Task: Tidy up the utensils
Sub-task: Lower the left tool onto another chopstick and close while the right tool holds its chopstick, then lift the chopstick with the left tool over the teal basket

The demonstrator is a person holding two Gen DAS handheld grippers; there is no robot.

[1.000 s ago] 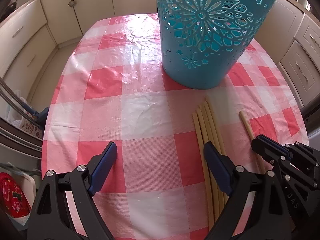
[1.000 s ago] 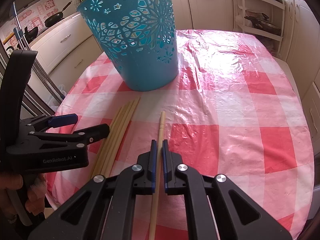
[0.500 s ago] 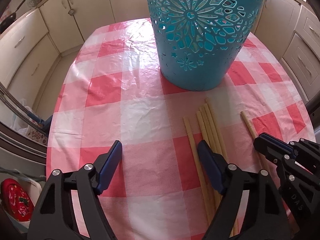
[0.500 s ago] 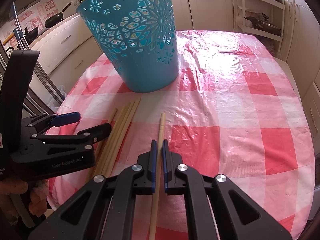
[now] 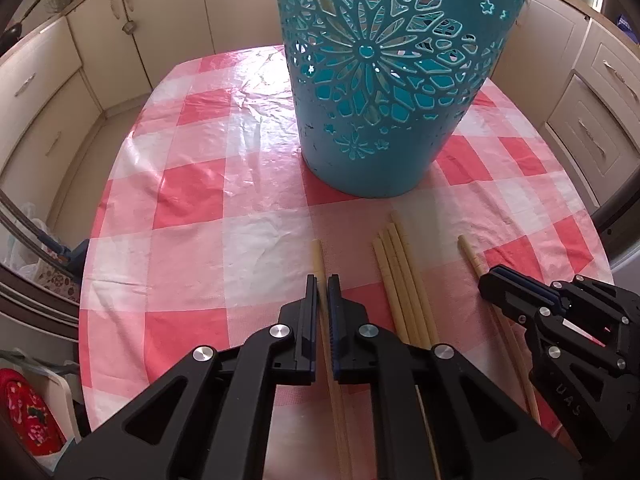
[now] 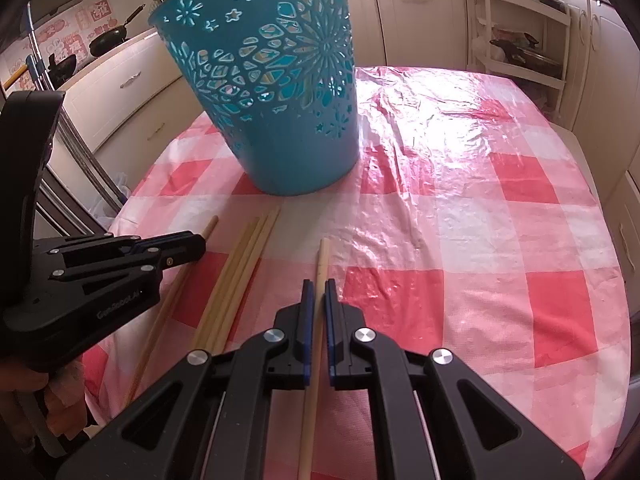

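Two chopsticks are in my grip at once, one per hand. My left gripper [image 5: 322, 280] has just been closing, and its jaws now pinch a single chopstick [image 5: 317, 258] that lies apart from the others, to the left of the loose bundle of chopsticks [image 5: 394, 264] in the left wrist view. My right gripper [image 6: 316, 284] is clamped on another single chopstick [image 6: 322, 256], whose far end pokes out beyond the fingertips toward the basket. Both held sticks appear to lie on the red-and-white checked tablecloth [image 6: 460, 216]; I judge neither is lifted yet.

The teal perforated basket [image 5: 384, 92] stands upright on the cloth just past the far ends of the chopsticks. Through its cut-outs I can make out pale shapes that might be sticks already inside, but I cannot tell for certain.

By my reckoning the job is still unfinished: the bundle of about four lies untouched between my two grippers, and the two I hold have yet to be raised and dropped into the basket. After that, the bundle would need further trips.
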